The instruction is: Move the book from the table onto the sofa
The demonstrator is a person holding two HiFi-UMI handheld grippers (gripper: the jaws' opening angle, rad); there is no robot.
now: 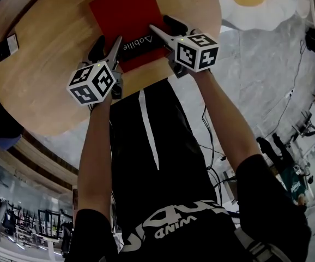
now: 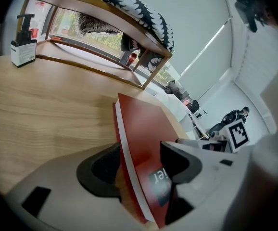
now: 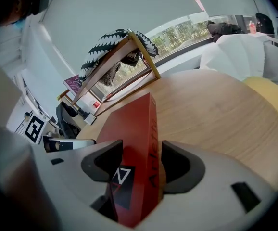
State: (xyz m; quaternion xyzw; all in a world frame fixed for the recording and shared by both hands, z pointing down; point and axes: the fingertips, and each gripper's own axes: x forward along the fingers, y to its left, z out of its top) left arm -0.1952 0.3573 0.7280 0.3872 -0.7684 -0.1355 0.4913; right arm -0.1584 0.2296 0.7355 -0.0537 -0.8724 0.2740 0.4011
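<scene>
1. Plainly, both grippers are closed on the red book [image 1: 126,15], which lies over the wooden counter [image 1: 48,75], towards the edge nearest the person.
2. From the head view, the left gripper [image 1: 107,47] takes the book's near left corner. The right gripper [image 1: 163,26] takes its near right side, by a black label with white print.
3. Only the left gripper view shows the white page edges. There the left gripper [image 2: 141,165] clamps the book [image 2: 141,124], one pad on the red cover and the other on the opposite face.
4. Only the right gripper view shows the printed spine. There the right gripper [image 3: 141,162] clamps the book [image 3: 132,124], with a pad on each face.
5. No view settles whether the book rests on the wood or is raised off it.
6. Both gripper views show a wooden rack [image 2: 105,11] at the counter's far side, draped with a black-and-white cloth [image 2: 144,13]. The head view catches just a sliver of that cloth at its top left corner.
7. Only the head view shows the grey floor [image 1: 266,81] with cables on it.
8. Beyond the counter sits a white cushion [image 1: 255,10] with a yellow middle, seen in the head and right gripper views.
</scene>
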